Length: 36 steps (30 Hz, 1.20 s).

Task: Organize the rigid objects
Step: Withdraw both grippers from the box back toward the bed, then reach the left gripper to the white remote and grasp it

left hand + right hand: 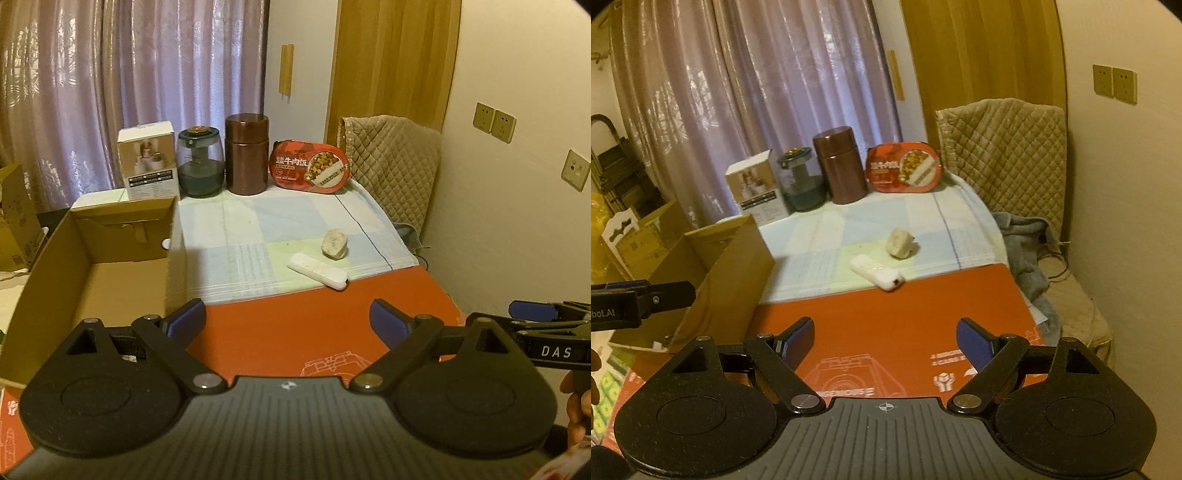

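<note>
While the cardboard box [92,266] sits open at the left, the left gripper [288,317] hovers empty, jaws spread wide. Ahead and right of it lies the white remote [317,274], long axis slanting near-right. The right gripper [884,341], also spread and empty, seems nearer the remote.

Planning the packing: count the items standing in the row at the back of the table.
4, left to right: white box, dark glass jar, brown canister, red meal tray propped on edge. Nothing seems hidden behind them, though that cannot be ruled out.
</note>
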Each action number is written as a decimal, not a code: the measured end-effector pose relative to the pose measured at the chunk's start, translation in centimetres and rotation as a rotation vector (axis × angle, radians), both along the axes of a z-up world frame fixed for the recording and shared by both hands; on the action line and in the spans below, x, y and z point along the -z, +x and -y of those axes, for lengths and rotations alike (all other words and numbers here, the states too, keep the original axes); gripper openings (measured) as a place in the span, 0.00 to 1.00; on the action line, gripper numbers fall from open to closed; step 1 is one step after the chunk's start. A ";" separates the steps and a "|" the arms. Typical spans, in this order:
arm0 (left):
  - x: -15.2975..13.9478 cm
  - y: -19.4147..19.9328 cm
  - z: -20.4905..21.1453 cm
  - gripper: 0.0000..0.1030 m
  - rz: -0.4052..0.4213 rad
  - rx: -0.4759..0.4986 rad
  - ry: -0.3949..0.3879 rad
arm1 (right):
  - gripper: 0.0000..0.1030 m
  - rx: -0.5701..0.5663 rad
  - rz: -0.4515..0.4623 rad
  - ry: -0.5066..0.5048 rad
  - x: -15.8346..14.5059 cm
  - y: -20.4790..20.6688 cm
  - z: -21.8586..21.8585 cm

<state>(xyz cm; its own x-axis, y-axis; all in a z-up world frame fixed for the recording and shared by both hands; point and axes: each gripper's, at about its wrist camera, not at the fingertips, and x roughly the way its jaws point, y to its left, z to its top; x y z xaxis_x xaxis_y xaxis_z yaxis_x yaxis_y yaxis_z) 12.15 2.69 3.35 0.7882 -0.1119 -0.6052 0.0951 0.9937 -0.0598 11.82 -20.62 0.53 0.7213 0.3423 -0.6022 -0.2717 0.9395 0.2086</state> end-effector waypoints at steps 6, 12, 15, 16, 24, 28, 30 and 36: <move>1.9 3.6 1.9 0.91 -0.022 -0.004 -0.004 | 0.79 0.013 -0.004 -0.030 1.4 2.9 1.2; 5.0 8.0 3.5 0.91 -0.054 -0.016 -0.011 | 0.79 0.044 -0.029 -0.035 4.2 6.8 2.7; 7.1 10.4 4.1 0.91 -0.072 -0.036 -0.023 | 0.79 0.045 -0.047 -0.035 5.8 9.1 3.1; 7.8 11.2 4.2 0.91 -0.077 -0.044 -0.028 | 0.79 0.038 -0.048 -0.036 6.3 9.8 3.1; 12.4 16.7 5.7 0.90 -0.100 -0.095 -0.058 | 0.71 0.016 -0.030 -0.043 9.9 15.2 2.8; 13.8 19.0 6.4 0.90 -0.091 -0.110 -0.087 | 0.66 0.014 -0.035 -0.045 11.4 17.6 2.7; 14.3 20.0 6.8 0.90 -0.086 -0.118 -0.094 | 0.65 0.020 -0.028 -0.058 11.8 18.4 2.8; 16.5 23.0 8.7 0.89 -0.101 -0.115 -0.084 | 0.65 0.066 -0.022 -0.074 12.9 19.9 4.0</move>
<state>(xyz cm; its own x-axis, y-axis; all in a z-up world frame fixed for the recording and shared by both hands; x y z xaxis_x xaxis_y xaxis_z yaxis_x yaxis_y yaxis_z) 35.16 -5.99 -13.17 0.7344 -0.0782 -0.6742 -0.0295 0.9887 -0.1469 31.70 -24.63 -12.33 0.7273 0.2480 -0.6400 -0.2047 0.9684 0.1426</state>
